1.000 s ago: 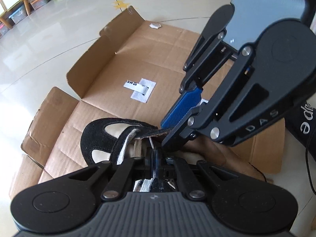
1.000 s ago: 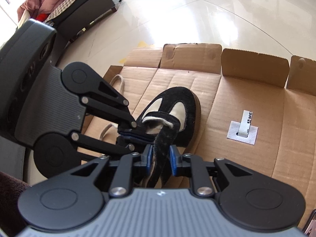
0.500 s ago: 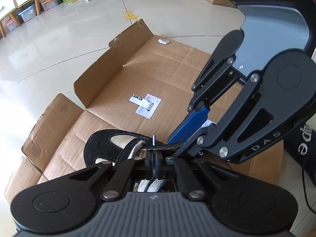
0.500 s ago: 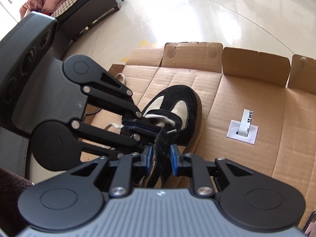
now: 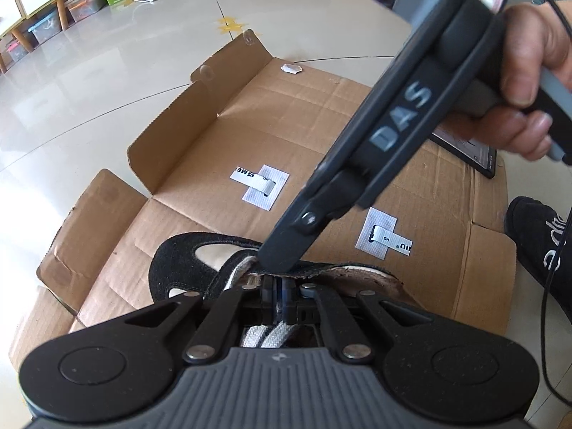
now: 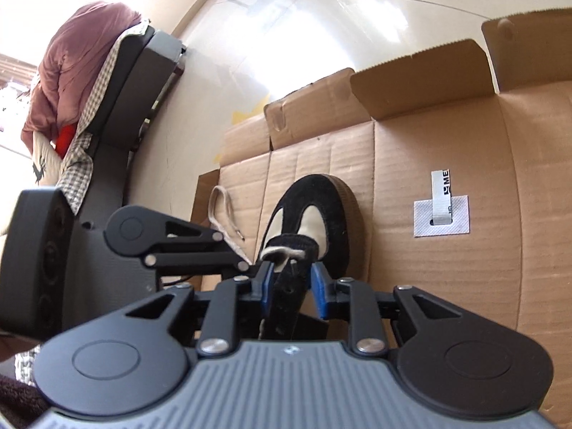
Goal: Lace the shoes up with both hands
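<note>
A pale glossy tiled floor (image 5: 107, 82) carries a flattened brown corrugated cardboard box (image 5: 314, 114) with its flaps raised at the far edges, and on that cardboard lies the black suede shoe with cream panels and a brown sole (image 6: 314, 207), toe pointing away from both cameras. At the left of the right wrist view a dark grey cushioned seat draped with a reddish-brown cloth (image 6: 82, 57) stands on the floor beyond the box. The right gripper (image 6: 291, 282) hangs over the shoe's throat with the black suede eyelet strip (image 6: 286, 300) between its blue pads; the jaws are closing, yet a gap shows on either side of the strip, so the pads do not press on it. In the left wrist view a person's hand (image 5: 529, 68) holds this gripper's handle, and its fingertip touches the top of the shoe. The left gripper (image 5: 277, 287) sits low beside the shoe, its jaws pressed together on the flat off-white woven shoelace (image 5: 271, 334), which runs back under the gripper body. A loose loop of the same lace lies on the cardboard just left of the shoe. Two small white adhesive patches with grey printed tabs (image 5: 261, 187) are stuck to the cardboard beyond the shoe.
</note>
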